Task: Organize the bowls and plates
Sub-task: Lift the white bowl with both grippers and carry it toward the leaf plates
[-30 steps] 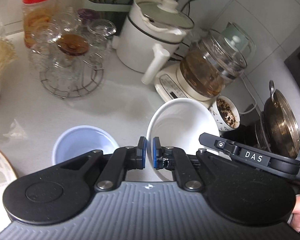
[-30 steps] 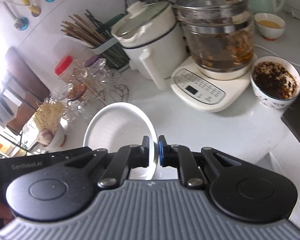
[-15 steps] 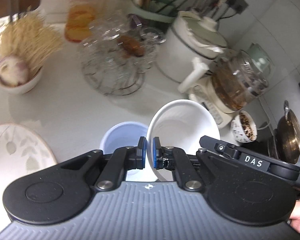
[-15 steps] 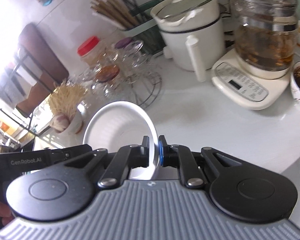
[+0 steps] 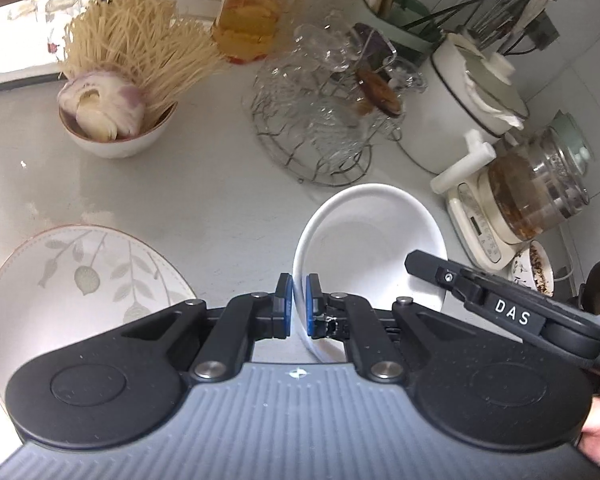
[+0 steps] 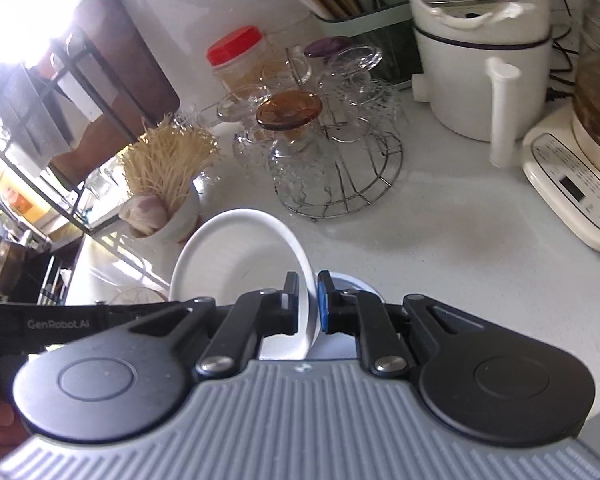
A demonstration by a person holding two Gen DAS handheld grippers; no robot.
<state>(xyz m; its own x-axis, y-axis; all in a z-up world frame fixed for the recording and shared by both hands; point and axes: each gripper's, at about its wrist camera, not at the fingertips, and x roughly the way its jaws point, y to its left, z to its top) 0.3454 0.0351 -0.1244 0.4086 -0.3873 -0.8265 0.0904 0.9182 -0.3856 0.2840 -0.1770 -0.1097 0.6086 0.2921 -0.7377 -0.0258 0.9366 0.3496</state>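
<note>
Both grippers hold one white bowl (image 5: pixel 370 240) by its rim, tilted above the white counter (image 5: pixel 204 196). The left gripper (image 5: pixel 298 306) is clamped on the bowl's left edge, blue pads pressed to either side of the rim. The right gripper (image 6: pixel 308 304) pinches the opposite edge, the rim squeezed between its pads.

In the left wrist view the other gripper's black body crosses the lower right, bearing the white letters "DAS" (image 5: pixel 512 312). In the right wrist view the grey lettering "GenRobot.AI" (image 6: pixel 58 324) reads on the black body at the left edge.

A leaf-patterned plate (image 5: pixel 80 284) lies on the counter, near and left of the bowl. Directly below the right gripper a pale blue bowl (image 6: pixel 350 282) peeks out on the counter.

Farther off stand a small bowl with dry noodles and garlic (image 5: pixel 116 120), a red-lidded jar (image 5: pixel 260 16), a wire rack of glass cups (image 5: pixel 324 128), a white electric pot (image 5: pixel 464 92) and a glass kettle on a cream base (image 5: pixel 532 188). The print on the base's buttons is too small to read.
</note>
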